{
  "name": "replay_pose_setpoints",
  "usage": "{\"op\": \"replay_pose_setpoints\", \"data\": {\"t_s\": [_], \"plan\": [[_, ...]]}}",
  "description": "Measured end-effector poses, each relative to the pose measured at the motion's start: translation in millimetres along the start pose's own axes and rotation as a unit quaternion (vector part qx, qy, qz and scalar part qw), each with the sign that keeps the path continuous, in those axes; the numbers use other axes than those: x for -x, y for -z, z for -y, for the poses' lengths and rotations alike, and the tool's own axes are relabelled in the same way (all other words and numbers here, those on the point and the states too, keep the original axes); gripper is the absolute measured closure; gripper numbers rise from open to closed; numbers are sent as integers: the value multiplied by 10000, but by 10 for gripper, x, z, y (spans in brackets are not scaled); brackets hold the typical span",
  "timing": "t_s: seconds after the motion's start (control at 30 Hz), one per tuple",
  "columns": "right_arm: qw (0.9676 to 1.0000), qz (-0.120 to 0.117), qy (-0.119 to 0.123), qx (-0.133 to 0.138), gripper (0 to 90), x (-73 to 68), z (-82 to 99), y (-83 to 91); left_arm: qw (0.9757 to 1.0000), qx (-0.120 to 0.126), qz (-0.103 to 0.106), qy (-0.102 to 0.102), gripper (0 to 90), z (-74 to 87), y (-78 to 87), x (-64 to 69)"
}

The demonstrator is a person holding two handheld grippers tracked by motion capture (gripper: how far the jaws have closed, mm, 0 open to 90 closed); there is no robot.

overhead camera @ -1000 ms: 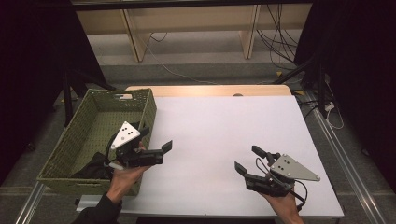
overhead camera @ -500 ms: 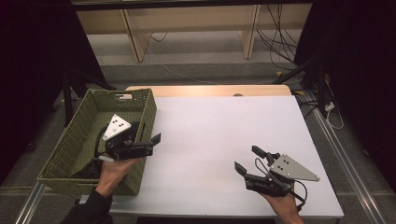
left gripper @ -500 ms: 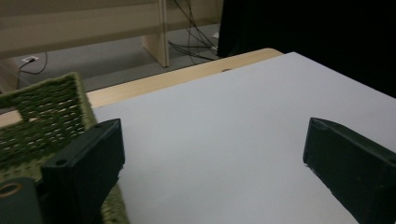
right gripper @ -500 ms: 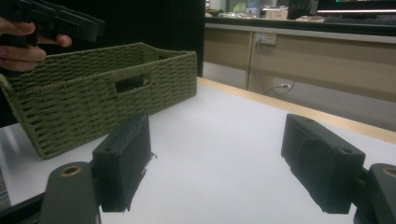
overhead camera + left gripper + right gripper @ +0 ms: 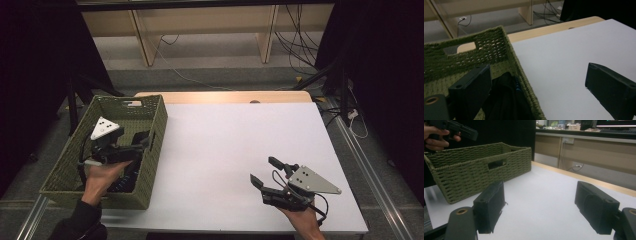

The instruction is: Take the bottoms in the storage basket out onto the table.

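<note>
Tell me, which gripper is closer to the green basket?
Left. The left gripper hangs open over the green basket, above the dark thing inside it. The right gripper sits far off, open over the white table.

Even overhead light falls on a white table (image 5: 240,145), which shows bright and flat with no glare. The room to the left and right of it sinks into near-black. In the high view the picture is soft and slightly grainy, and shadows under objects are faint. In the left gripper view, the inside of a green woven basket (image 5: 486,50) is dim, and the near black jaws blur. The right gripper view is sharper further away, with its foreground jaws soft.
</note>
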State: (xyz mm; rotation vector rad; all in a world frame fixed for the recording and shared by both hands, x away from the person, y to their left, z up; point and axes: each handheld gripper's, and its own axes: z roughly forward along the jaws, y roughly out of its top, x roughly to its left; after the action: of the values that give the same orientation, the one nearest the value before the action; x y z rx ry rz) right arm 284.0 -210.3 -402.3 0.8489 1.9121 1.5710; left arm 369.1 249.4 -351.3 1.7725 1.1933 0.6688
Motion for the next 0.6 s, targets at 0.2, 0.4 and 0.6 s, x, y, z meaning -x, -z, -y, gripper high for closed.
{"op": "replay_pose_setpoints", "data": {"t_s": [0.2, 0.4, 0.6], "plan": [[10000, 16, -1, -61, 249, 1, 1, 4, 9986, -502, -108, 86, 65, 44, -62, -123], [10000, 2, 14, -44, 249, 5, 7, -9, 9953, -889, -282, 241, 66, 60, -71, -286], [9999, 2, 41, -94, 249, -4, 10, -20, 9913, -1255, -203, 355, 70, 113, -175, -348]]}}
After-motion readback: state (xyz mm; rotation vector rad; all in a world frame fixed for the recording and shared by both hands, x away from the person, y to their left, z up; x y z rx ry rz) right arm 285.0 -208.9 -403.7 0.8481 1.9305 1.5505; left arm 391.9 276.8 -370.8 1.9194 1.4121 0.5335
